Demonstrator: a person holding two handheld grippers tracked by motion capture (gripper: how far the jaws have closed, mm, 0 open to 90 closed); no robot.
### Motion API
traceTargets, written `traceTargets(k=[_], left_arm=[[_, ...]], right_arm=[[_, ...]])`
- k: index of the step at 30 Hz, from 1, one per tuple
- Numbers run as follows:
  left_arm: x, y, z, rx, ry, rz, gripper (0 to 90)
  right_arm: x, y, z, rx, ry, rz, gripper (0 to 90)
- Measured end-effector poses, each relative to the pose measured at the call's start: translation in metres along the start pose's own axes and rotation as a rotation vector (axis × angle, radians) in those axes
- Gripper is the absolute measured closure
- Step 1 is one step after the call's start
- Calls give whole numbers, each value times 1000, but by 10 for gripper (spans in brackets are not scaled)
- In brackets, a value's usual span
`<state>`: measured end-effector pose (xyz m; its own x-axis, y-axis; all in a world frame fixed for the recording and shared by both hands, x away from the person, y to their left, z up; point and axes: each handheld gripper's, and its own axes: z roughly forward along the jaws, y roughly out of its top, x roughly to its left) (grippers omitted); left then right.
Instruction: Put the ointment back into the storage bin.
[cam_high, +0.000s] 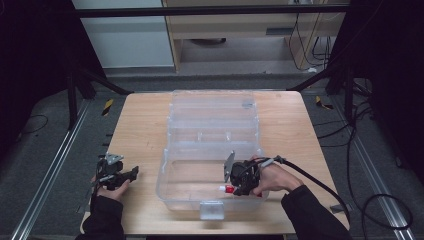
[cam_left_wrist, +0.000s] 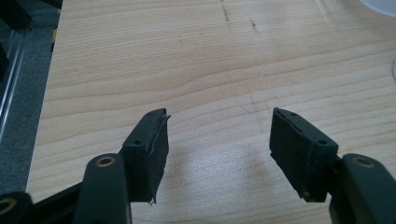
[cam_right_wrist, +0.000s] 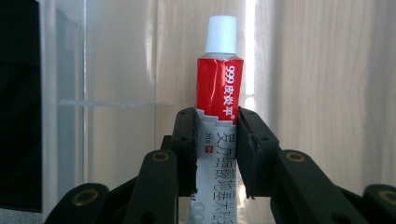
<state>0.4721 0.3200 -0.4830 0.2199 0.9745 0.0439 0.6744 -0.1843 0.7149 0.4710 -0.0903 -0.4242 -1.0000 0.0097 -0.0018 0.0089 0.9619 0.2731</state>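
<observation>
Right gripper (cam_right_wrist: 215, 149) clamping ointment tube (cam_right_wrist: 218, 88) (white-capped), left gripper (cam_left_wrist: 218, 154) agape

A lab: black-curtained rig, floor rails (cam_high: 47, 172), loose cables (cam_high: 372, 200)

Tube (cam_right_wrist: 218, 79), red upper band, white print running lengthwise: "999" followed by the Chinese characters 皮炎平. Silver-white lower section of the same tube carries "30g" beside a small red mark, plus larger grey Chinese characters, partly hidden by the claw and not fully legible. In the high view the tube's print is too small to read.
</observation>
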Motion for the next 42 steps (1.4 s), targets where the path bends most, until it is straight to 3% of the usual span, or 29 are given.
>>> traceTargets(k=[24, 25, 29, 36, 37, 42], left_arm=[[0, 0, 1, 8, -5, 0, 373], [0, 0, 1, 8, -4, 1, 373], [0, 0, 0, 8, -3, 3, 373], [1, 0, 0, 5, -3, -4, 373], [1, 0, 0, 4, -3, -5, 372], [0, 0, 0, 4, -5, -5, 372]], right_arm=[[1, 3, 18, 81, 25, 18, 697], [1, 3, 18, 89, 29, 22, 735], [1, 2, 16, 89, 26, 31, 733], [0, -4, 3, 17, -7, 55, 731], [0, -8, -6, -38, -32, 77, 728], [2, -21, -25, -177, -83, 159, 705]])
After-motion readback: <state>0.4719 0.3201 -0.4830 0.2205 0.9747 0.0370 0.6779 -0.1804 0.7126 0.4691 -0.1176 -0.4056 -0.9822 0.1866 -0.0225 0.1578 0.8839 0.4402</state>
